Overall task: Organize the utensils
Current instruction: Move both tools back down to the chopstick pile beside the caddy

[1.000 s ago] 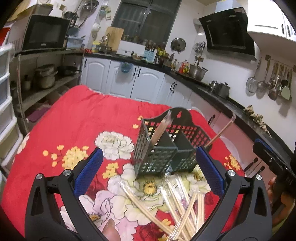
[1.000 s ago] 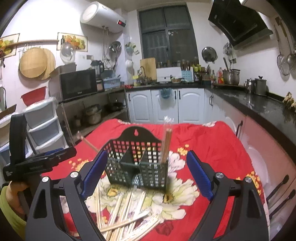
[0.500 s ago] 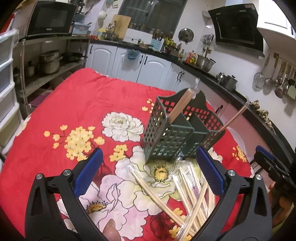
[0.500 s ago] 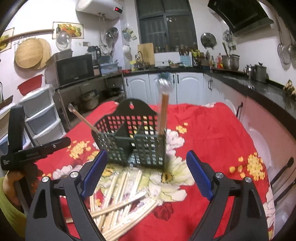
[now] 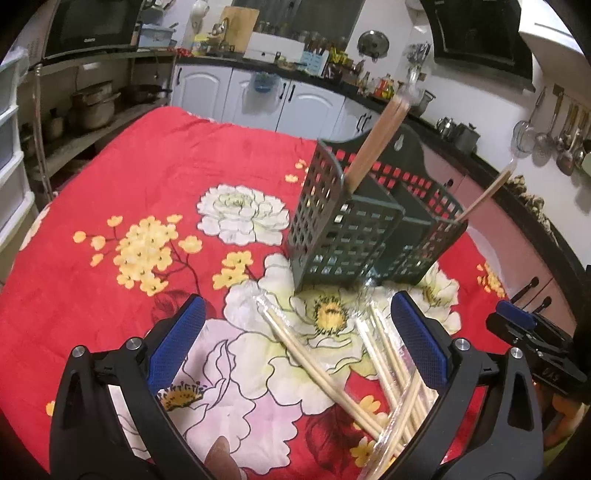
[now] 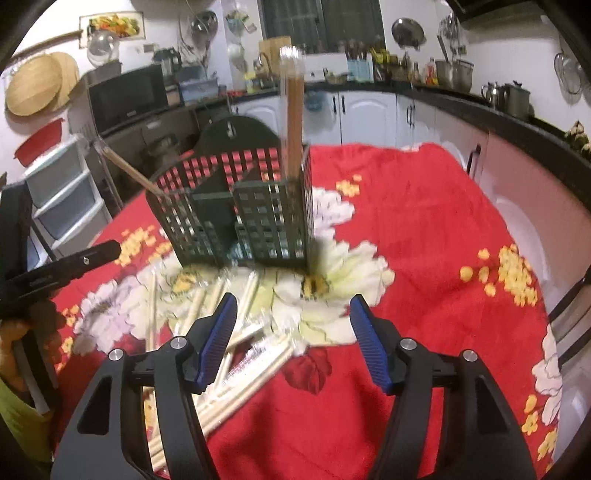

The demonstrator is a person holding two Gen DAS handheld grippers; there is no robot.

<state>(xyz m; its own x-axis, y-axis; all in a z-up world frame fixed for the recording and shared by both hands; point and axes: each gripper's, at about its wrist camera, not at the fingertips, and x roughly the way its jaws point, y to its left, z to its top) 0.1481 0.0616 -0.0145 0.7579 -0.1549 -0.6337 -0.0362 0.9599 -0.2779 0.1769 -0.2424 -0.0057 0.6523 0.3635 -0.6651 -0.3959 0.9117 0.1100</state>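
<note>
A dark green perforated utensil caddy (image 5: 362,229) stands upright on the red floral cloth; it also shows in the right wrist view (image 6: 240,218). A brown wrapped chopstick pair (image 5: 376,144) stands in one compartment, and a pale pair (image 5: 487,192) leans out of another. Several wrapped pale chopsticks (image 5: 373,369) lie loose on the cloth in front of the caddy, between my grippers. My left gripper (image 5: 295,347) is open and empty above them. My right gripper (image 6: 291,339) is open and empty, with the loose chopsticks (image 6: 229,343) at its left fingertip.
The red floral cloth (image 5: 147,184) covers the table. Kitchen cabinets and a black counter (image 6: 480,107) run along the far and right sides. A shelf with a microwave (image 5: 92,29) and plastic drawers (image 6: 59,192) stand to the left.
Both grippers have moved closer to the caddy and lower toward the loose chopsticks. The caddy and chopsticks stay where they were.
</note>
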